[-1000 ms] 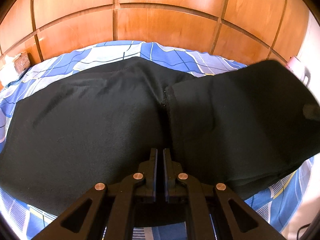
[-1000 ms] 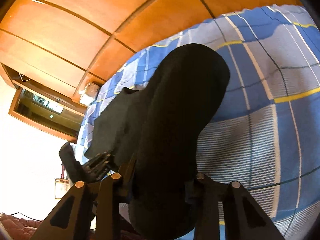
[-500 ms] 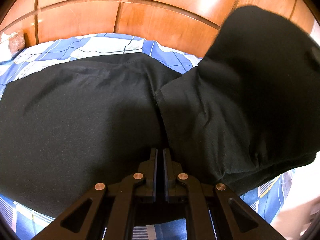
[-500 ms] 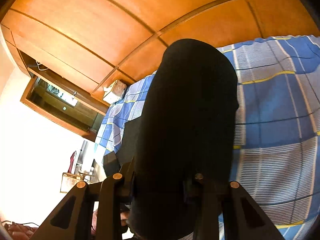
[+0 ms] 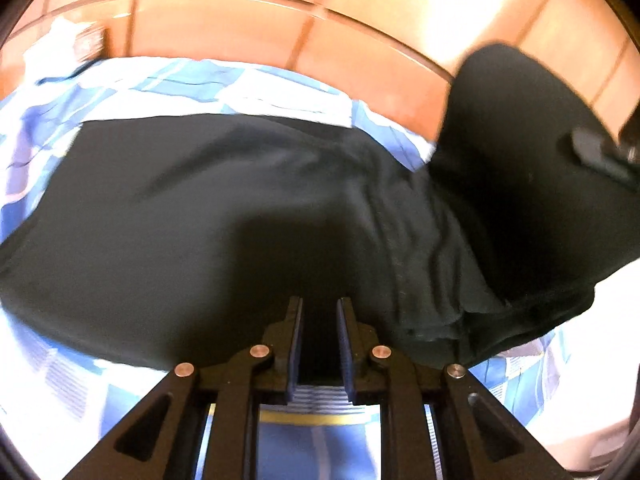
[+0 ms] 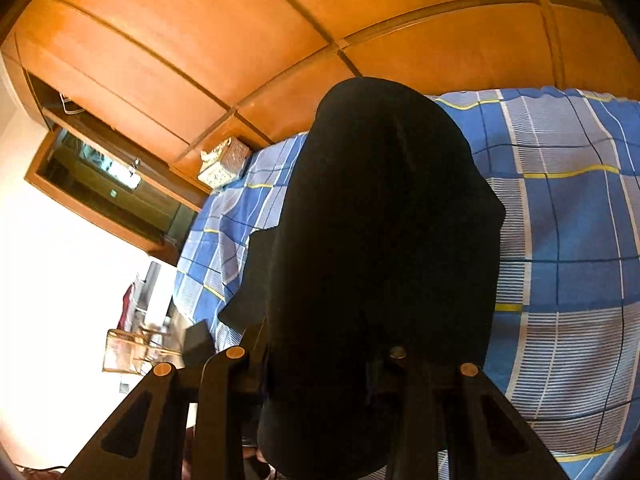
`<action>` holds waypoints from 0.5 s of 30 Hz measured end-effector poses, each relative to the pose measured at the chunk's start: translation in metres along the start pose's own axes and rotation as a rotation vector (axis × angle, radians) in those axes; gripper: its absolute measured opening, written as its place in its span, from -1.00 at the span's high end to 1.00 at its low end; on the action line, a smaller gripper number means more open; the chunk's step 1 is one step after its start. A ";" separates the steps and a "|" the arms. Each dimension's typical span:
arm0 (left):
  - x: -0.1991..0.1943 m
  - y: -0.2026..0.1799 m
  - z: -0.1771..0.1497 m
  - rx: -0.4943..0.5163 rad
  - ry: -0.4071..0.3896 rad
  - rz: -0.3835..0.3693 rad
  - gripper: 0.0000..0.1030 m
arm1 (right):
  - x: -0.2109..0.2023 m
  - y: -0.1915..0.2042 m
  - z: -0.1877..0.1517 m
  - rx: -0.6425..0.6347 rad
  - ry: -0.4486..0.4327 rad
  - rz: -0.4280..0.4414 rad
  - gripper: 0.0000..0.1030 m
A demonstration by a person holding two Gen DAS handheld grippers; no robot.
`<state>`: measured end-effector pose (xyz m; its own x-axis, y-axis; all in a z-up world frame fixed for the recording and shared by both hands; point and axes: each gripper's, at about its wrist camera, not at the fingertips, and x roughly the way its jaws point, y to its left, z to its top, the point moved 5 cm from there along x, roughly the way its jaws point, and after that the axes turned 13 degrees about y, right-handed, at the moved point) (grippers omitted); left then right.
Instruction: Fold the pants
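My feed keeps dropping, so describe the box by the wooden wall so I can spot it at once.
Start at the orange-brown wooden wall behind the bed with the blue checked sheet. Follow the line where sheet meets wall leftward, past the lifted black pants. The box sits there: small, silvery and patterned, the only pale, glittery thing against the plain wood.

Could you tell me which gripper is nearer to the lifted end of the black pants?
Right. The right gripper is clamped on the lifted end of the black pants; the left gripper, jaws opening with nothing between, hovers over the flat part.
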<state>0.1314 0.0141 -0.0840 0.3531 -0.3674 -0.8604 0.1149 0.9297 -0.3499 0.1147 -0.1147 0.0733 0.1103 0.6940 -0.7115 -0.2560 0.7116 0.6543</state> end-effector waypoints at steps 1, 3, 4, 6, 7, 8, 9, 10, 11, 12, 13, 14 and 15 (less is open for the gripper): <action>-0.007 0.011 0.000 -0.023 -0.010 -0.026 0.66 | 0.003 0.004 0.000 -0.009 0.007 -0.007 0.39; -0.015 0.026 0.000 -0.058 -0.016 -0.073 0.66 | 0.012 0.012 0.003 -0.025 0.025 -0.023 0.39; -0.022 0.037 0.000 -0.080 -0.024 -0.103 0.66 | 0.014 0.013 0.004 -0.036 0.037 -0.030 0.39; -0.029 0.047 0.000 -0.098 -0.033 -0.135 0.66 | 0.026 0.024 0.006 -0.062 0.059 -0.049 0.39; -0.034 0.054 0.001 -0.108 -0.035 -0.161 0.63 | 0.031 0.028 0.007 -0.071 0.070 -0.055 0.39; -0.038 0.060 0.001 -0.116 -0.038 -0.189 0.56 | 0.039 0.034 0.009 -0.085 0.082 -0.060 0.39; -0.046 0.065 -0.004 -0.125 -0.047 -0.199 0.52 | 0.045 0.039 0.010 -0.096 0.093 -0.062 0.39; -0.050 0.069 -0.005 -0.132 -0.054 -0.198 0.47 | 0.052 0.044 0.010 -0.103 0.104 -0.064 0.39; -0.055 0.074 -0.005 -0.137 -0.059 -0.197 0.45 | 0.062 0.050 0.012 -0.113 0.121 -0.068 0.39; -0.058 0.078 -0.007 -0.141 -0.060 -0.199 0.45 | 0.069 0.055 0.014 -0.121 0.128 -0.070 0.39; -0.060 0.080 -0.007 -0.146 -0.059 -0.210 0.45 | 0.077 0.054 0.017 -0.132 0.137 -0.070 0.39; -0.061 0.082 -0.007 -0.150 -0.056 -0.224 0.45 | 0.088 0.059 0.018 -0.140 0.151 -0.072 0.39; -0.062 0.083 -0.007 -0.156 -0.050 -0.240 0.45 | 0.094 0.060 0.020 -0.144 0.160 -0.075 0.39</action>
<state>0.1123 0.1141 -0.0625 0.3790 -0.5713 -0.7280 0.0578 0.7998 -0.5975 0.1290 -0.0045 0.0507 -0.0164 0.6051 -0.7960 -0.3884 0.7297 0.5627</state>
